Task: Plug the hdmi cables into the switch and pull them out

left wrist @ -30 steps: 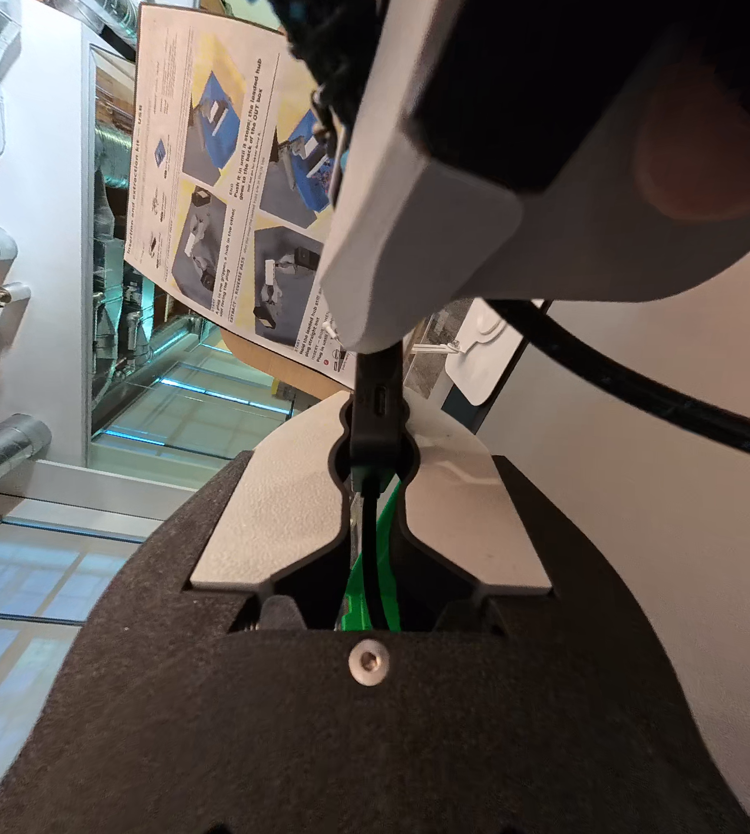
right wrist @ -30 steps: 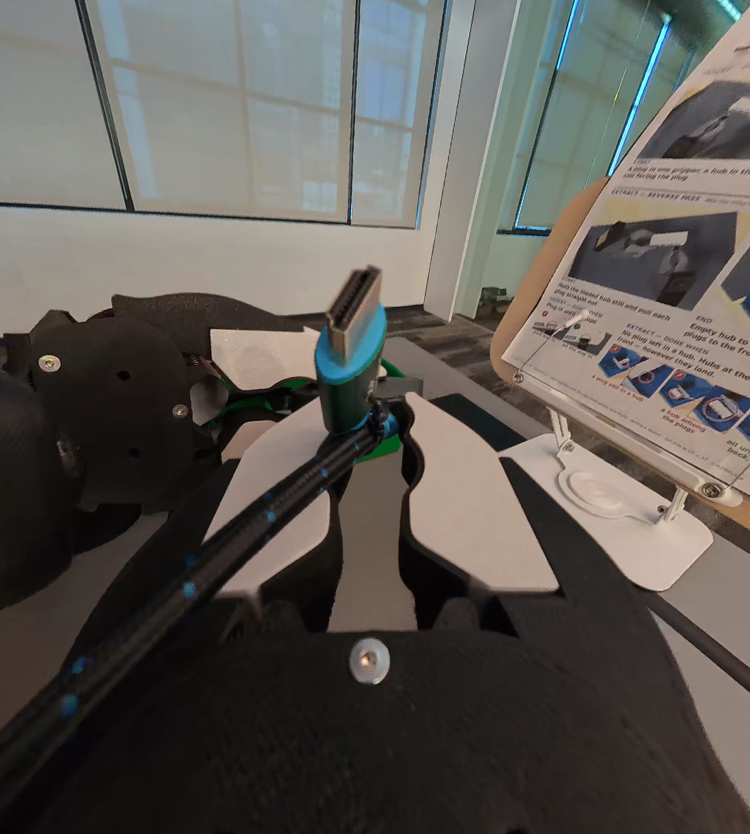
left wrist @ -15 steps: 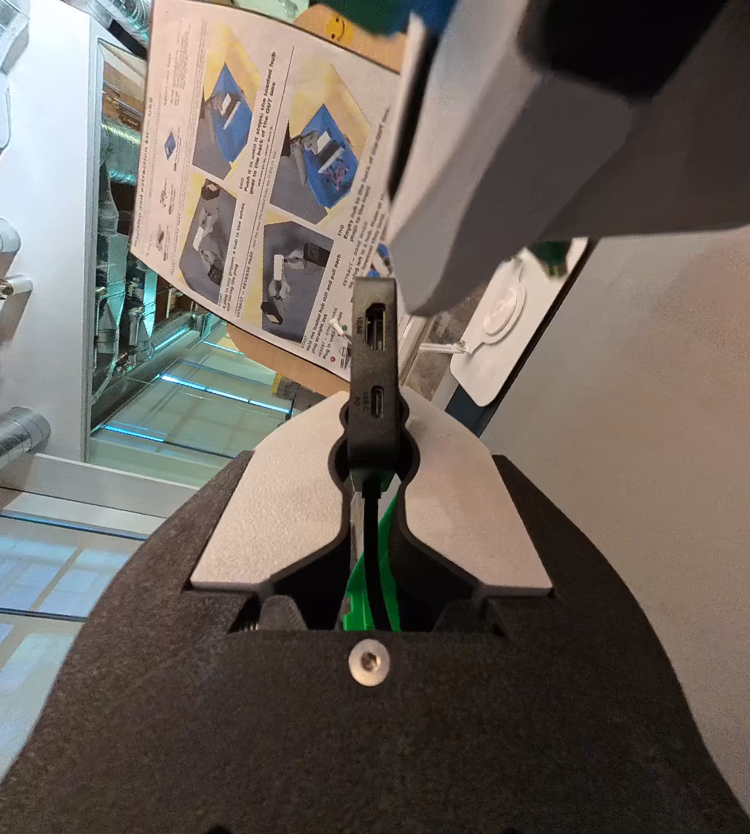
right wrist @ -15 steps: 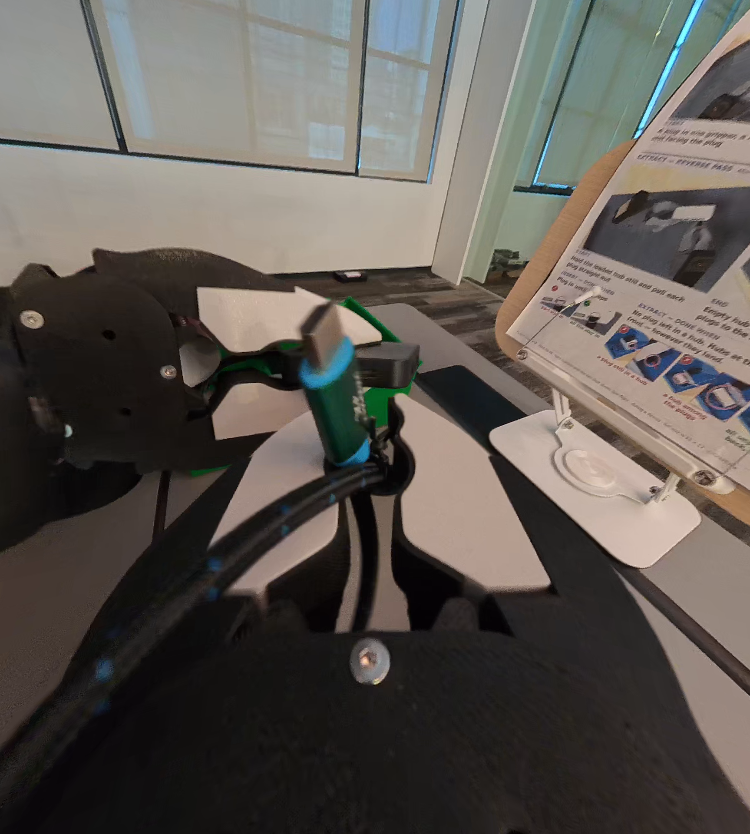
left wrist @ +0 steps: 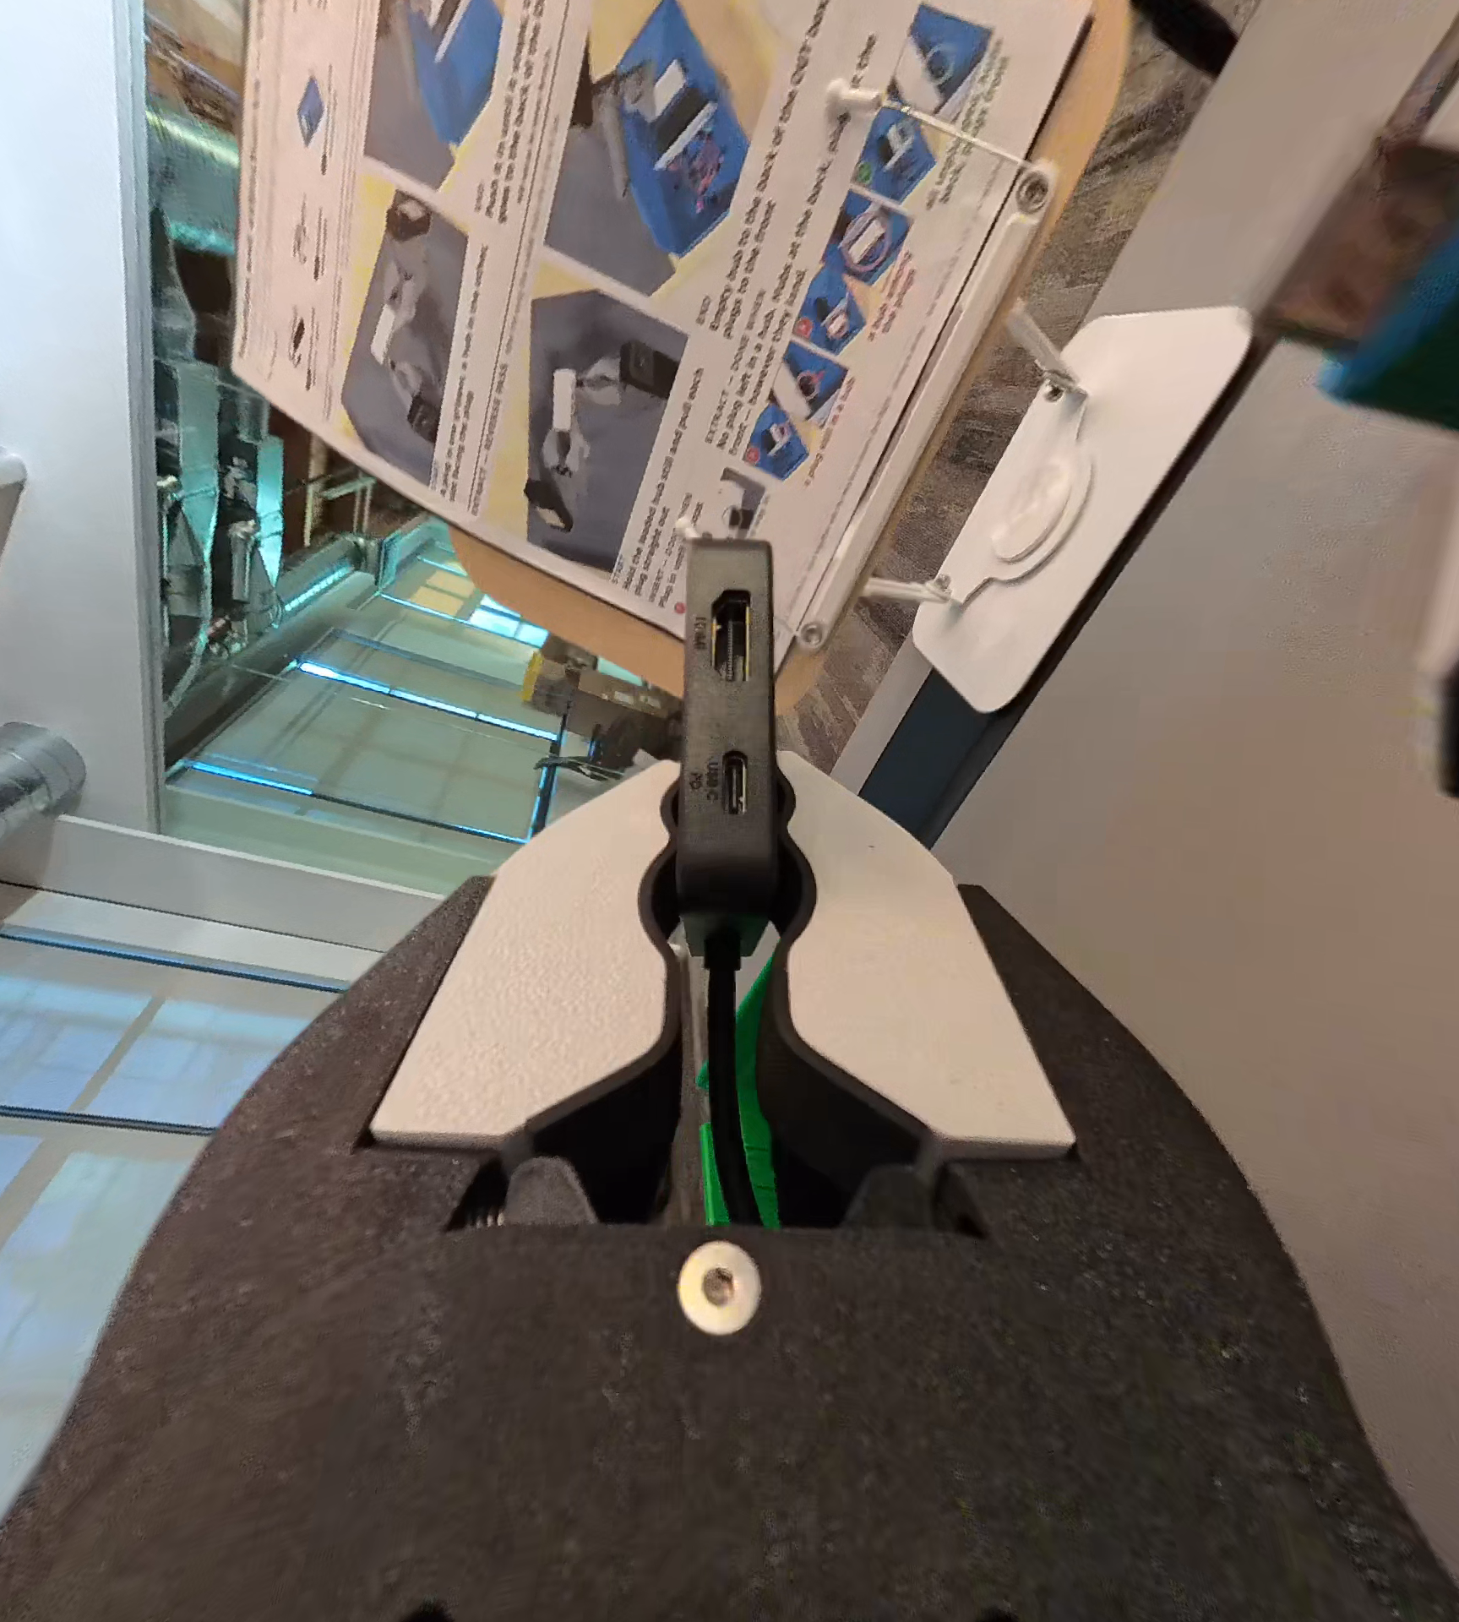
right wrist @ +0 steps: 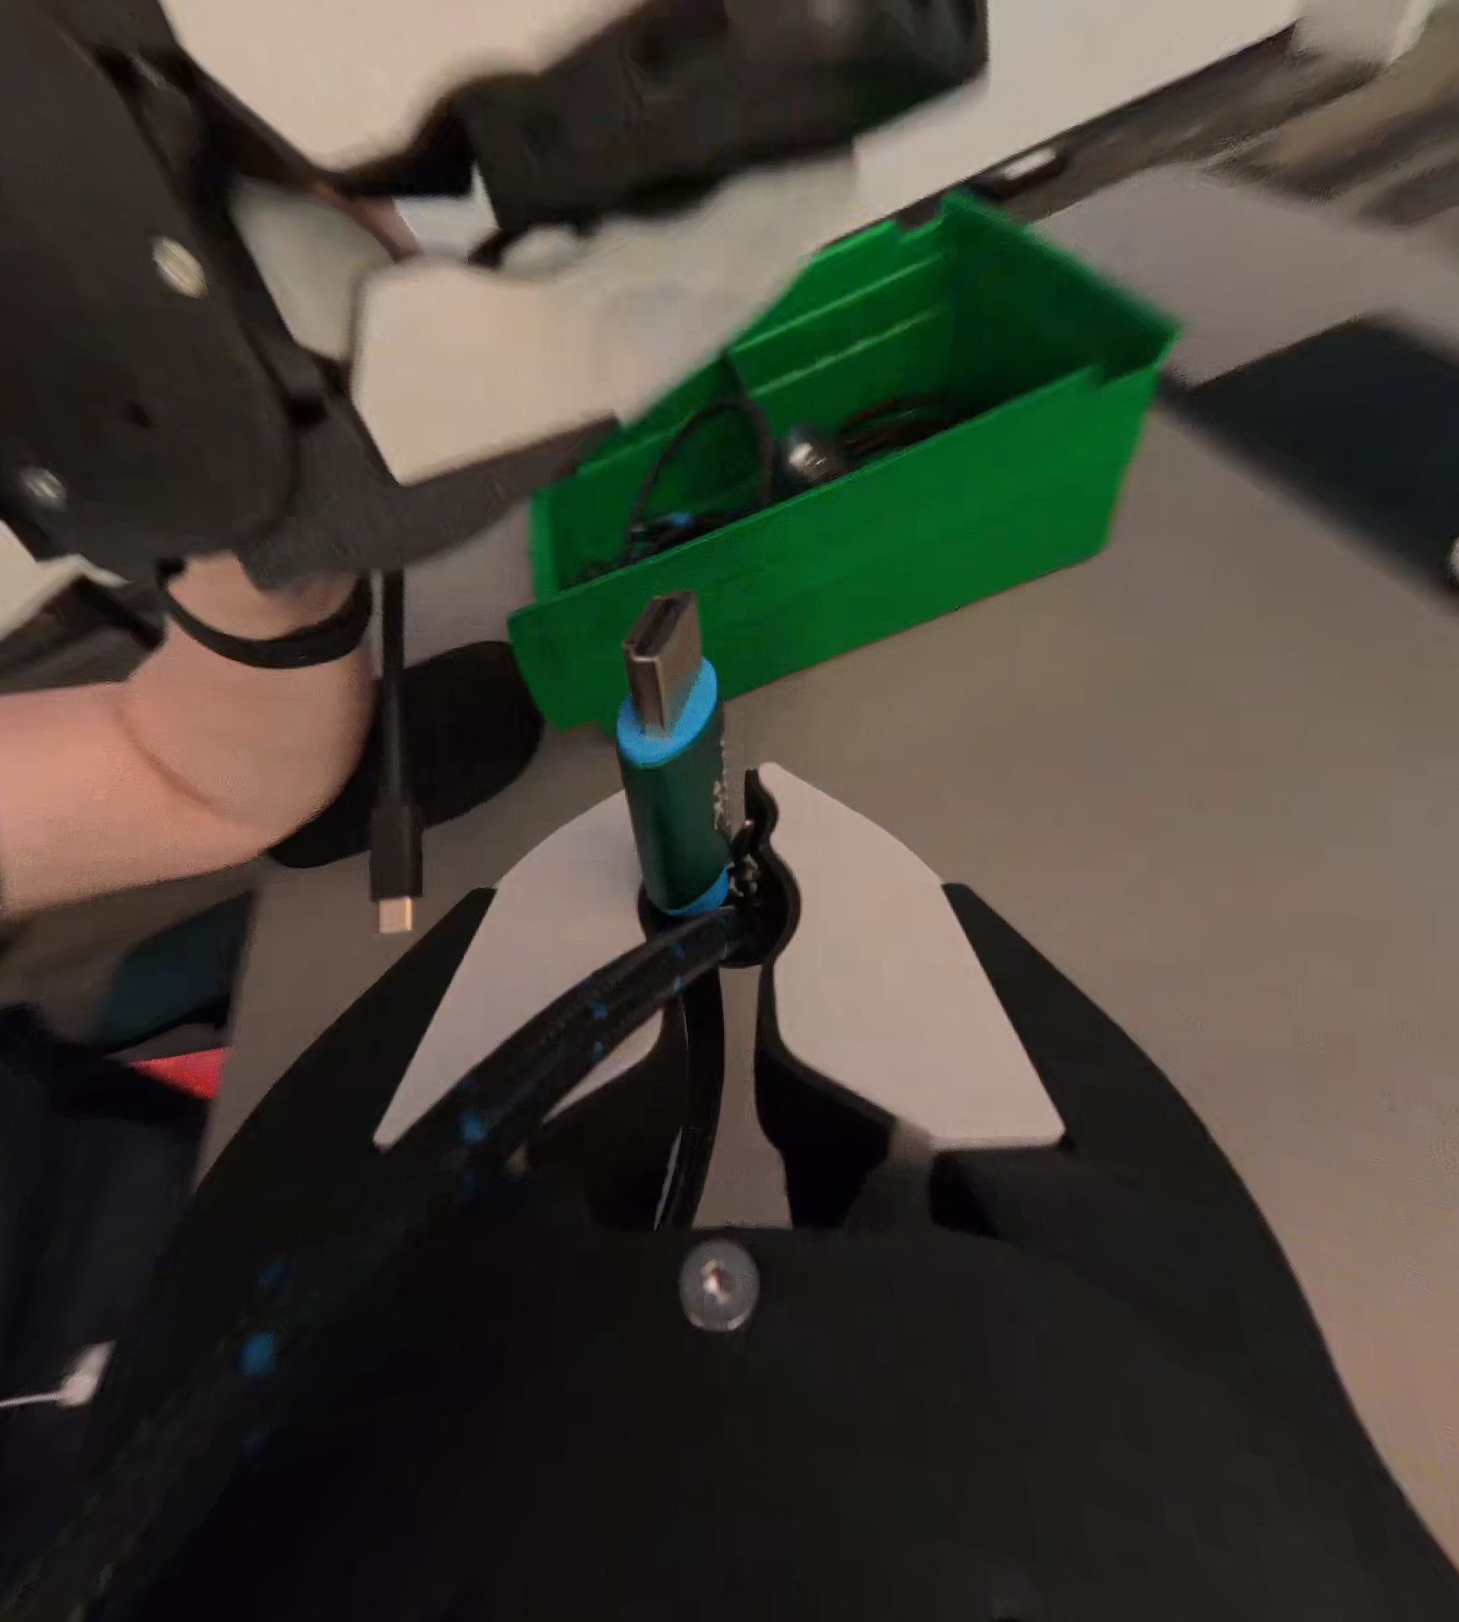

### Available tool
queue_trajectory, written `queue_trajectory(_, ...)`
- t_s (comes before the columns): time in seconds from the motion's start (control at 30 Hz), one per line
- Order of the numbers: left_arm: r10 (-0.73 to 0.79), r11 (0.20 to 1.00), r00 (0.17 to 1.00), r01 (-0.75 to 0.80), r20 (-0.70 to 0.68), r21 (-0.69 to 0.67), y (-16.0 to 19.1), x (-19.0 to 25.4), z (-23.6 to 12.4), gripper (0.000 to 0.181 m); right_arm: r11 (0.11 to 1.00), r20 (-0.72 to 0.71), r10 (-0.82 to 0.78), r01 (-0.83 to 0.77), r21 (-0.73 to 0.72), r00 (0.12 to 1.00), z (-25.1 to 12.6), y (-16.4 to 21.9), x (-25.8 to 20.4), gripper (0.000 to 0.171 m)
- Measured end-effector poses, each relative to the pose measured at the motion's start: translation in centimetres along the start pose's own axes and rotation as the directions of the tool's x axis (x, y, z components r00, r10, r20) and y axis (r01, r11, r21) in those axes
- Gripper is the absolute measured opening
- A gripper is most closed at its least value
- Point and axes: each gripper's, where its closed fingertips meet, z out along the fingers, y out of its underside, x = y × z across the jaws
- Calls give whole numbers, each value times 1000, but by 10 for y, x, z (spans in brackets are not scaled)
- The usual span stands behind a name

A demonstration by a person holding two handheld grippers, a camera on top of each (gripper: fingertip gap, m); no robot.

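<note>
Left wrist view: left gripper (left wrist: 727, 843) clamped on black switch (left wrist: 727, 702), held at centre frame between white fingers (left wrist: 550, 974). Long axis of switch running straight ahead toward 12 o'clock, free end past the fingertips, port face turned to the camera with both ports empty. Thin black lead (left wrist: 721, 1053) leaving the rear end of switch toward 6 o'clock, in front of a green piece between the fingers. Instruction sheet (left wrist: 620, 263) on a stand at 12 o'clock, white stand base (left wrist: 1059, 509) at 2 o'clock. Blurred HDMI plug (left wrist: 1445, 290) at 2 o'clock, well apart from switch.

Right wrist view: right gripper (right wrist: 752, 843) closed on HDMI plug (right wrist: 677, 772), gripped at its rear collar. Long axis of plug tilted slightly toward 11 o'clock, metal connector leading, pointing at green bin (right wrist: 848, 491). Braided black-and-blue cable (right wrist: 532, 1080) bending back toward 7 o'clock. Bin at 12 o'clock on grey table (right wrist: 1147, 834), loose cables inside. Left gripper (right wrist: 462, 298) blurred at 11 o'clock above bin. Small black connector (right wrist: 396, 843) hanging at 9 o'clock beside a hand (right wrist: 181, 746).
</note>
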Motion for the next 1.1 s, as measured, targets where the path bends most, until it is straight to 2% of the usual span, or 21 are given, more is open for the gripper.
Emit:
queue_trajectory(0.1,-41,999,999,41,1,-9,10,-16,-2,14,988,157,151,-145,-50,976,23,22,-7,12)
queue_trajectory(0.2,-56,998,998,56,12,-14,17,-25,-3,14,972,209,211,-182,-150,955,41,49,-7,13)
queue_trajectory(0.37,-41,999,999,41,-4,-12,16,-21,-1,14,908,103,-14,56,-416,995,52,108,9,19)
queue_trajectory(0.43,-23,1000,1000,23,-5,-11,15,-17,0,14,867,107,-40,87,-490,994,50,122,9,21)
queue_trajectory(0.57,-7,1000,1000,7,-29,-7,12,-9,2,14,865,94,-77,113,-490,993,48,119,12,24)
queue_trajectory(0.73,-2,1000,999,2,-38,-3,10,-6,2,14,808,58,-142,150,-569,988,32,125,24,28)
queue_trajectory(0.9,2,1000,999,-3,-49,-6,10,-3,3,14,775,-2,-148,114,-622,989,23,128,31,29)
queue_trajectory(0.97,3,1000,999,-4,-52,-6,10,-3,3,14,759,-20,-202,143,-635,979,22,127,34,28)
queue_trajectory(1.03,7,1000,999,-8,-54,-11,11,-2,4,14,768,15,-225,186,-613,974,24,123,27,27)
queue_trajectory(1.1,10,1000,999,-11,-52,-13,11,-2,4,14,838,66,-203,208,-505,977,31,105,14,27)
